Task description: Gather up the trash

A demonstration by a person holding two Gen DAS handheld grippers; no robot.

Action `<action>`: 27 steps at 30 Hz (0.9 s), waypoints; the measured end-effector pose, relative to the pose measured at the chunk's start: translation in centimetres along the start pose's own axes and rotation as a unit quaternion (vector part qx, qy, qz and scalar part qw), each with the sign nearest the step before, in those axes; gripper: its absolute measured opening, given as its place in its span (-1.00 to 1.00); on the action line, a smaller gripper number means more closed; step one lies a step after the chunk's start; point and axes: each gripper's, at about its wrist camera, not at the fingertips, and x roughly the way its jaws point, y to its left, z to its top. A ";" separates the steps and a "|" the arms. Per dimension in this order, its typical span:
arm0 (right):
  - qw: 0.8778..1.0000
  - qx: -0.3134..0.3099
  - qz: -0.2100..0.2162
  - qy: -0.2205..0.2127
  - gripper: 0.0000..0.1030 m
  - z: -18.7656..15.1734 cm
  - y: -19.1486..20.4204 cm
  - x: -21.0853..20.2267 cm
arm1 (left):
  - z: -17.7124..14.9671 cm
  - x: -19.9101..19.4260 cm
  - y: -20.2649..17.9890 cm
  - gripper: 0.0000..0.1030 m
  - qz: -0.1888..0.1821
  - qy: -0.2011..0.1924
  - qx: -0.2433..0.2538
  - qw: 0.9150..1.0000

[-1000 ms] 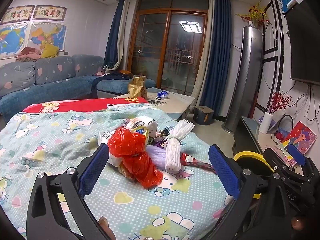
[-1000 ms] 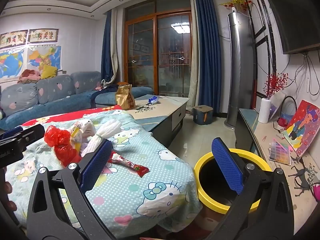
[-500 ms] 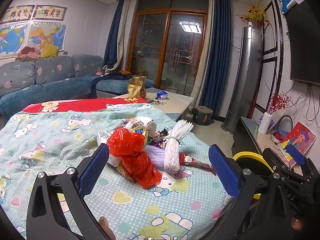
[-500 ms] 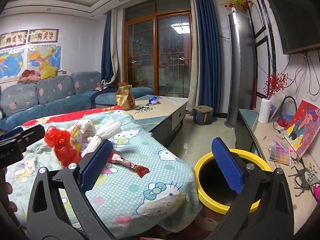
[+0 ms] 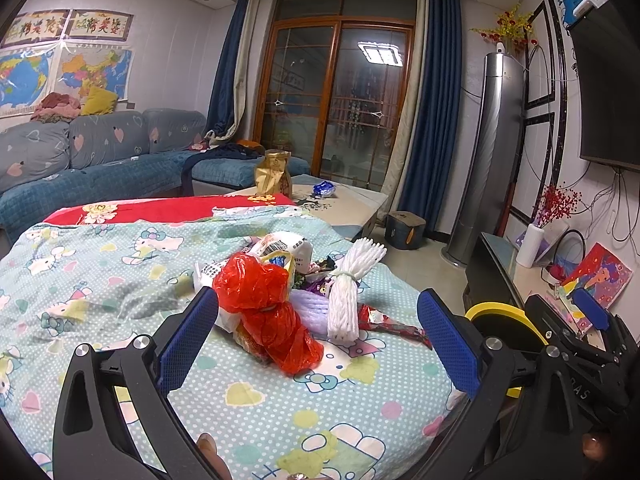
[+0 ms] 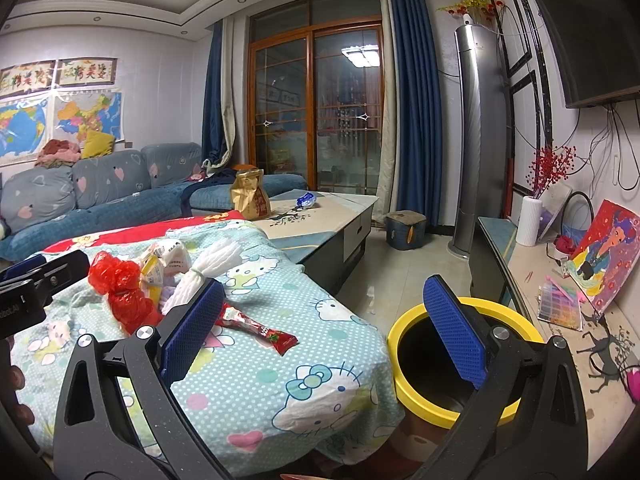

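A heap of trash lies on the Hello Kitty cloth [image 5: 120,280]: a red plastic bag [image 5: 268,312], a white foam net bundle [image 5: 348,296], a red snack wrapper [image 5: 392,324], white packets [image 5: 284,246]. My left gripper [image 5: 318,336] is open and empty, just in front of the heap. My right gripper [image 6: 324,324] is open and empty, between the cloth's right edge and the yellow-rimmed bin [image 6: 516,320]. The red bag [image 6: 120,292], foam net [image 6: 208,268] and red wrapper [image 6: 260,326] also show in the right wrist view.
The bin [image 5: 500,316] stands on the floor right of the cloth-covered table. A coffee table [image 6: 332,208] with a gold bag [image 6: 250,196] stands behind. A sofa [image 5: 100,168] is at left, a low TV stand [image 6: 560,300] at right.
The left gripper has edged slightly closer to the heap. The right gripper has not visibly moved.
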 end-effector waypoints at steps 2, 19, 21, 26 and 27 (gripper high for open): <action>1.000 -0.001 -0.001 -0.001 0.80 0.0 0.0 -0.1 | 0.0 0.1 0.1 0.88 0.000 0.000 -0.001 1.000; 1.000 -0.011 0.007 0.005 0.80 -0.6 0.5 0.2 | -0.4 1.4 1.3 0.88 -0.007 0.012 -0.016 1.000; 1.000 -0.015 0.010 0.003 0.80 -0.5 0.6 0.1 | -0.3 1.5 1.5 0.88 -0.009 0.013 -0.018 1.000; 1.000 -0.019 0.016 0.003 0.80 -0.2 0.6 0.2 | -0.3 1.7 1.8 0.88 -0.008 0.012 -0.021 1.000; 1.000 -0.019 0.017 0.004 0.80 -0.1 0.7 0.3 | -0.3 1.7 1.9 0.88 -0.007 0.012 -0.021 1.000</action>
